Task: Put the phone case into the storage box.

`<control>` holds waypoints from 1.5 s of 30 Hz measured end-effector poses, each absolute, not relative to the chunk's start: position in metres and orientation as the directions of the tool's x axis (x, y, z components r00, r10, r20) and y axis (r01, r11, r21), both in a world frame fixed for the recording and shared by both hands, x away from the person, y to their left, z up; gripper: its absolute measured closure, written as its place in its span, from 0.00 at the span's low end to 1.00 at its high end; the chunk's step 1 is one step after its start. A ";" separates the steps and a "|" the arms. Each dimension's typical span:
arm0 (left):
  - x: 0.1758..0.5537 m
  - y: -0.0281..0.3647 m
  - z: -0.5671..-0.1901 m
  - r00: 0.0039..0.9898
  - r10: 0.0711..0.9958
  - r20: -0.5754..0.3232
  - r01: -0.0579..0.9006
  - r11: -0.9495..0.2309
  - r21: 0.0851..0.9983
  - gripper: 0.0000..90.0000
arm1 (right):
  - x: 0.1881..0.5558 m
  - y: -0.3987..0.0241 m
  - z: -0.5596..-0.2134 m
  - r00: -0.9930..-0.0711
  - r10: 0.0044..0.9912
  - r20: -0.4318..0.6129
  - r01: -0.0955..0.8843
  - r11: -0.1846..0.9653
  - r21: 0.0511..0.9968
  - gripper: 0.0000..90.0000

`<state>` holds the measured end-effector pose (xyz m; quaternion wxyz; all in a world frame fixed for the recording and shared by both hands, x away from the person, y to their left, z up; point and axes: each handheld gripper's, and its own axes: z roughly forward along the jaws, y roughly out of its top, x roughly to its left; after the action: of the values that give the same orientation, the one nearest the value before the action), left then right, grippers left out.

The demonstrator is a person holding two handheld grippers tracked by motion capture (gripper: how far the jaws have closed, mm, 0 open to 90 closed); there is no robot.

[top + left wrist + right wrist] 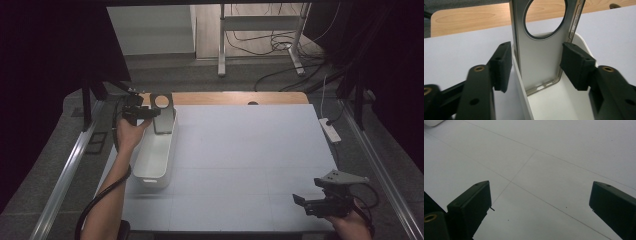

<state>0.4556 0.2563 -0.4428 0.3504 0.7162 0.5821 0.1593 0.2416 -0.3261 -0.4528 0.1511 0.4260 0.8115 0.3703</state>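
Observation:
A grey phone case (163, 122) with a round hole near its top stands upright at the far end of a long white bin (150, 181) on the left of the table. My left gripper (152, 114) is at that end of the bin, held in a hand. In the left gripper view the case (539, 60) stands between the black pads (576, 65), which sit just off its edges, so the left gripper (536, 67) is open; the bin wall (524, 100) runs under the left pad. My right gripper (300, 202) rests near the front right corner, open (540, 202) over bare table.
A white mat (240, 150) covers the table, with a wooden strip (235, 98) along its far edge. A white power strip (330, 130) lies off the right edge. Metal stand legs (221, 60) and cables are on the floor beyond.

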 end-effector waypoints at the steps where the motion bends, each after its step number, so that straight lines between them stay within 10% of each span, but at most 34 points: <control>1: 0.456 0.256 -0.443 0.272 0.945 -0.180 0.722 -0.077 0.687 0.42 | 0.242 -0.326 -0.453 -0.591 0.803 0.070 0.579 0.363 0.730 0.05; 45: 0.422 0.259 -0.436 0.390 0.894 -0.219 0.681 -0.120 0.722 0.05 | 0.242 -0.324 -0.453 -0.599 0.798 0.064 0.580 0.377 0.722 0.04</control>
<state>0.4218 0.2589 -0.4355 0.3918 0.7359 0.5351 0.1361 0.2420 -0.3244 -0.4531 0.1495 0.4223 0.8162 0.3649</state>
